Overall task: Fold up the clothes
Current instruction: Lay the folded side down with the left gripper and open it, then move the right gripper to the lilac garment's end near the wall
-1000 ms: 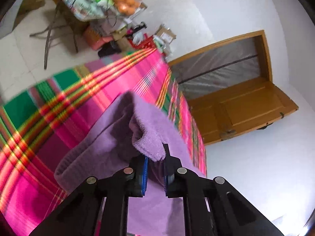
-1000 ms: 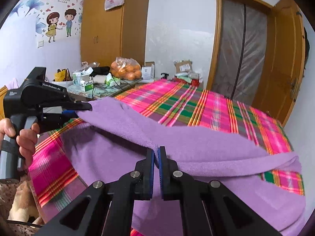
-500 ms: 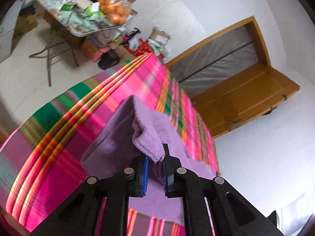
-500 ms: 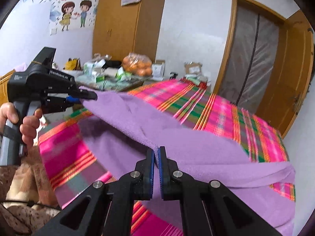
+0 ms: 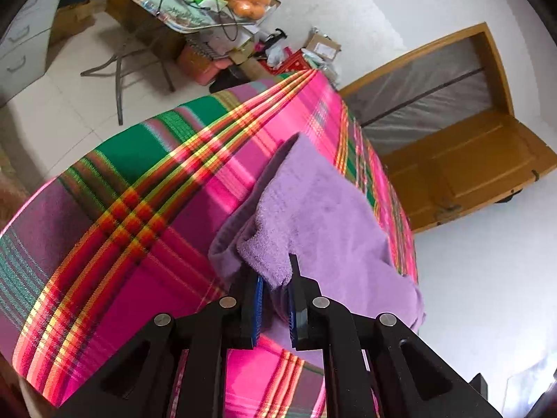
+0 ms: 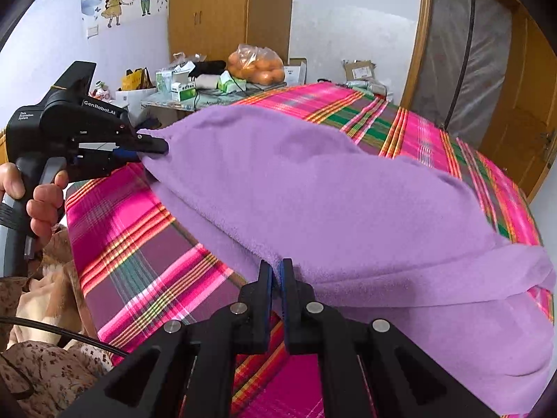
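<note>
Two grippers, left gripper and right gripper, each clamp one purple garment above one plaid bedspread.

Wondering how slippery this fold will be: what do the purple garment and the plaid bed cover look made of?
Purple garment: seemingly fleece or terry, matte and fuzzy, with a nubby pile at the edge in the left gripper. Plaid bed cover: apparently thin woven cloth, smooth with a slight sheen; threads visible.
</note>
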